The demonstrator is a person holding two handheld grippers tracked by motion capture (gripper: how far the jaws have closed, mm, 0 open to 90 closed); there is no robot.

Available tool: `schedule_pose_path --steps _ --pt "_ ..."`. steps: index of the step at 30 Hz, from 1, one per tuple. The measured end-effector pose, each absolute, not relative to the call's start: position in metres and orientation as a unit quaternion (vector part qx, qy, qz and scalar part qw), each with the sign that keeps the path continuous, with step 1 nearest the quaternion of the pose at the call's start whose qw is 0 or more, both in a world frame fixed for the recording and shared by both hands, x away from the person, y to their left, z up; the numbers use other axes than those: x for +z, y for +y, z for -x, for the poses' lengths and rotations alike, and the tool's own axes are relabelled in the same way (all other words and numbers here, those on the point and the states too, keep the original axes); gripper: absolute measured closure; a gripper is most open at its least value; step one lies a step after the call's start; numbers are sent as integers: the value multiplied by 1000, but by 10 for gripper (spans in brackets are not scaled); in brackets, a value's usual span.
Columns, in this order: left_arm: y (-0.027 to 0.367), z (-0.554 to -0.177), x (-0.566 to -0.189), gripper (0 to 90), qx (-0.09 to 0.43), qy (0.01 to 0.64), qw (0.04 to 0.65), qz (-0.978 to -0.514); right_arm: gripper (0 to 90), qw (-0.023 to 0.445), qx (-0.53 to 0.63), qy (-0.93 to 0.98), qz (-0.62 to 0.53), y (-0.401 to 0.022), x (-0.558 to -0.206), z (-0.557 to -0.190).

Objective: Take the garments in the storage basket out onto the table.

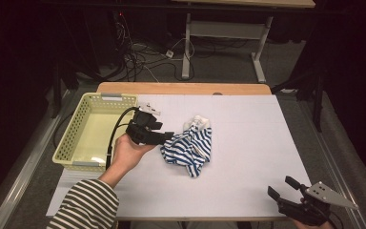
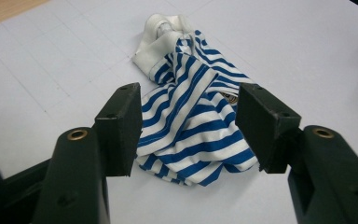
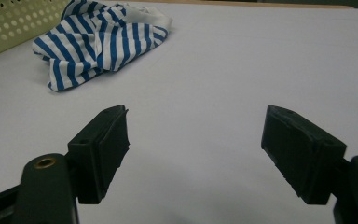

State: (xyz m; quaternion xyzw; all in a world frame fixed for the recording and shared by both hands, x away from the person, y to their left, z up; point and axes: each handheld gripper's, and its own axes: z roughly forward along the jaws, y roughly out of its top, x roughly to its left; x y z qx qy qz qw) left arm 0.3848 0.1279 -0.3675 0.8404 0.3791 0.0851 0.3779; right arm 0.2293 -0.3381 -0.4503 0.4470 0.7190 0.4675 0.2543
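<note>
High view: a crumpled blue-and-white striped cloth [image 1: 190, 150] lies on the white tabletop [image 1: 248, 157], left of its middle and just right of a pale yellow basket [image 1: 71, 138] standing at the left edge; the left gripper [image 1: 167, 137], held level, reaches the cloth's left side. Left gripper view: jaws stand wide, one on each side of the cloth's near end [image 2: 191, 130], the pads apart from the fabric; nothing is clamped. Right gripper view: the right gripper [image 3: 196, 149] has its jaws spread wide over bare tabletop near the front right corner, well apart from the cloth [image 3: 98, 42].
</note>
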Motion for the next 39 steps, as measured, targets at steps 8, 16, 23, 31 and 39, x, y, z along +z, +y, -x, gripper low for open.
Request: schedule_pose_path --steps 8,16,23,31,39 --pt "140 -379 -369 401 83 387 389 -832 235 254 467 720 -447 -338 -450 -229" --pt "154 -374 -366 401 88 393 398 -824 236 254 466 721 -446 -337 -450 -230" --pt "161 -367 -367 397 100 397 396 -822 236 254 466 721 -447 -337 -450 -230" --pt "168 -360 -368 396 100 399 400 -819 236 254 466 720 -447 -338 -450 -229" --pt "175 -355 -371 396 105 401 401 -817 236 254 466 721 -447 -337 -450 -230"
